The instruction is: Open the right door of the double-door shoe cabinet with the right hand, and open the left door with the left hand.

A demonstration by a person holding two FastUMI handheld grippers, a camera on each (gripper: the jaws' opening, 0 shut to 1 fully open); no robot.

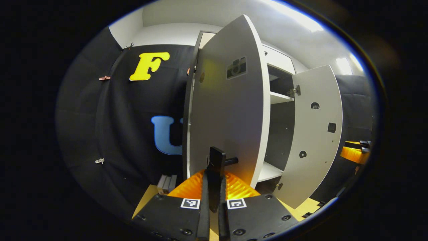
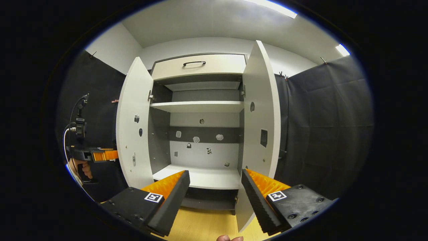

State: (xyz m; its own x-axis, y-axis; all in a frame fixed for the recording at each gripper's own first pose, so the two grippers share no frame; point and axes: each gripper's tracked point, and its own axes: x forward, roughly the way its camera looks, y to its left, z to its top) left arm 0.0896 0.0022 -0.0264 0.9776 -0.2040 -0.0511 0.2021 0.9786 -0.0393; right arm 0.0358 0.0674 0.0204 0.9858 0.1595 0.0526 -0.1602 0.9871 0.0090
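Observation:
The white shoe cabinet (image 2: 200, 107) stands with both doors swung out. In the left gripper view the left door (image 1: 227, 117) fills the middle, its outer face toward me. My left gripper (image 1: 214, 187) is shut on that door's black handle (image 1: 217, 157), fingers pressed close on either side. The right door (image 1: 314, 134) stands open farther right. In the right gripper view my right gripper (image 2: 215, 194) is open and holds nothing, a little in front of the lower shelf (image 2: 200, 177), with the right door (image 2: 260, 113) just to its right. The left gripper (image 2: 97, 154) sits by the left door's (image 2: 133, 124) outer side.
A drawer with a black handle (image 2: 194, 63) tops the cabinet. Inside are white shelves (image 2: 197, 106) and a back panel with small stickers. The floor (image 2: 204, 224) is light wood. A hand (image 2: 83, 169) holds the left gripper. Black cloth walls close in on both sides.

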